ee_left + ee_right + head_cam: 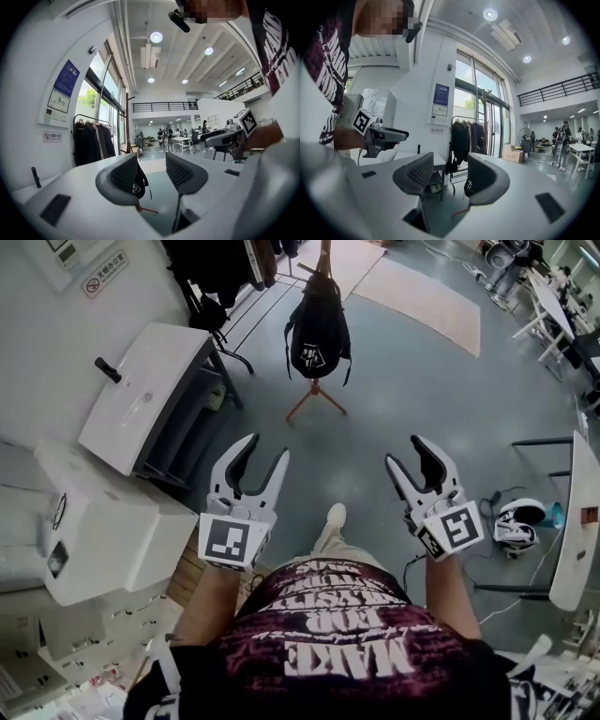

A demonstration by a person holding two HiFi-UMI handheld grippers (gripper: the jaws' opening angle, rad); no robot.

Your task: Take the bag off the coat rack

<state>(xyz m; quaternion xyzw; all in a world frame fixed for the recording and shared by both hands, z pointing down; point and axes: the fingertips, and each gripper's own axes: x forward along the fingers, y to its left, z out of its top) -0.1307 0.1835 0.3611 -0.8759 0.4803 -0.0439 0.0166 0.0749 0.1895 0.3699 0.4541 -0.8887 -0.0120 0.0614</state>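
While both pairs of jaws stand wide apart with nothing between them, the left gripper (267,451) and right gripper (406,453) sit side by side, pointing roughly level toward the far end of the room. Well beyond them, the black bag (319,334) hangs from the top of a slender wooden coat rack (316,397) with splayed legs, out on bare floor. A white machine (141,395) sits near on the left, a rail of dark clothes (466,136) stands at far left, and cables (487,502) lie on the floor to the right. Judging from this, the main risk is toppling: the rack looks light and top-heavy, so a sideways pull rather than a lift could tip it over. A strap may also snag where it hangs, or the jaws may pinch only loose fabric and slip off.
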